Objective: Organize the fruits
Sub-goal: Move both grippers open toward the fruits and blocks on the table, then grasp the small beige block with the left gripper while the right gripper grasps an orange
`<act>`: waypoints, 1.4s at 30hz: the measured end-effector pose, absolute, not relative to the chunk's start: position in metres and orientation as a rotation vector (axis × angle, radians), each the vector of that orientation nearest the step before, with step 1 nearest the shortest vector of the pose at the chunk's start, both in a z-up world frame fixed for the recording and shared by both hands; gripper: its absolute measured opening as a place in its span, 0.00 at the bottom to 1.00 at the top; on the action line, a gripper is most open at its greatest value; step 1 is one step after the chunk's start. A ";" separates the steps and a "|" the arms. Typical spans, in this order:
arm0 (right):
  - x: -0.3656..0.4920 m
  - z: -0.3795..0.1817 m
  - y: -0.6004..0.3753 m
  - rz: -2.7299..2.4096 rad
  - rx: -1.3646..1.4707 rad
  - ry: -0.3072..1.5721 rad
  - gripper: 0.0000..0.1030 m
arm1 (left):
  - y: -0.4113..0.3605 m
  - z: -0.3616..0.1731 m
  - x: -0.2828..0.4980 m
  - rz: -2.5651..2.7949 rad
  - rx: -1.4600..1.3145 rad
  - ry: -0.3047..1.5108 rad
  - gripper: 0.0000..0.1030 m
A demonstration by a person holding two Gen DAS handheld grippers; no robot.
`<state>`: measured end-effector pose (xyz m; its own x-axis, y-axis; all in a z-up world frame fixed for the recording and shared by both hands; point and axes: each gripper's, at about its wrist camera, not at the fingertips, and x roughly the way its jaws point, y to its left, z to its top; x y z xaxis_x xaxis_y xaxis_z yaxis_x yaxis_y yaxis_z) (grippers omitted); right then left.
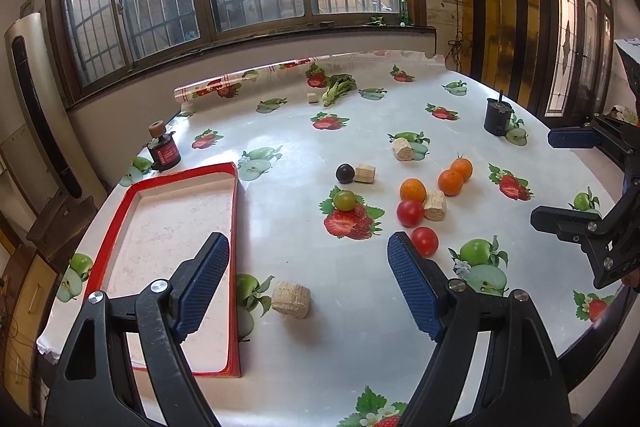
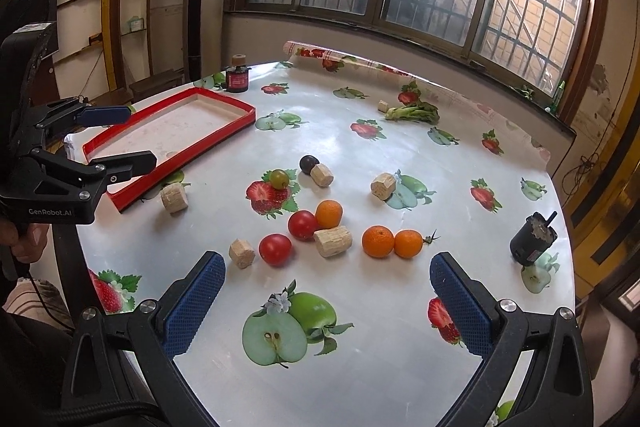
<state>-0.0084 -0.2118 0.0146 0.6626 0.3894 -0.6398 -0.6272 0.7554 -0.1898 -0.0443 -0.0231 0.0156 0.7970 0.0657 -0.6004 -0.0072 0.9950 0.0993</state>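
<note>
A red-rimmed tray (image 1: 236, 211) (image 2: 224, 135) lies empty at the table's left. Loose fruits sit mid-table: two red tomatoes (image 1: 425, 241) (image 2: 275, 248), a second red one (image 2: 303, 224), three oranges (image 1: 413, 190) (image 2: 377, 241), a green tomato (image 1: 344, 200) (image 2: 279, 178) and a dark plum (image 1: 345, 173) (image 2: 308, 163). My left gripper (image 1: 308, 283) is open and empty, above the tray's right edge; it also shows in the right wrist view (image 2: 120, 137). My right gripper (image 2: 326, 307) is open and empty, short of the fruits; it also shows in the left wrist view (image 1: 560, 179).
Several cork-like wood cylinders (image 1: 291, 299) (image 2: 333, 240) lie among the fruits. A leafy vegetable (image 1: 339, 89) (image 2: 414, 113) lies at the back. A black motor (image 1: 497, 116) (image 2: 532, 243) sits right, a black jar with red label (image 1: 163, 151) (image 2: 237, 77) behind the tray.
</note>
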 end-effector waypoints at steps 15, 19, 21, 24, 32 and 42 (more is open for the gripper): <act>-0.006 0.013 -0.222 0.588 -0.401 0.618 1.00 | -0.034 0.018 -0.047 0.006 0.104 0.654 0.79; -0.006 0.011 -0.223 0.590 -0.396 0.619 1.00 | -0.038 0.018 -0.048 -0.002 0.109 0.655 0.79; -0.006 0.010 -0.224 0.589 -0.396 0.620 1.00 | -0.039 0.018 -0.047 -0.006 0.109 0.656 0.79; -0.005 0.008 -0.226 0.588 -0.393 0.623 1.00 | -0.041 0.017 -0.046 -0.012 0.109 0.661 0.79; 0.001 0.002 -0.228 0.592 -0.384 0.639 1.00 | -0.046 0.004 -0.035 -0.057 0.085 0.711 0.79; 0.058 -0.030 -0.252 0.489 -0.278 0.765 0.98 | -0.067 -0.043 0.000 -0.173 0.030 0.859 0.79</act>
<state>0.0581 -0.2521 -0.0295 0.6179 0.3199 -0.7182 -0.5169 0.8536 -0.0645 0.0001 -0.0668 -0.0434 0.6405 -0.1394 -0.7552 0.1634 0.9856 -0.0433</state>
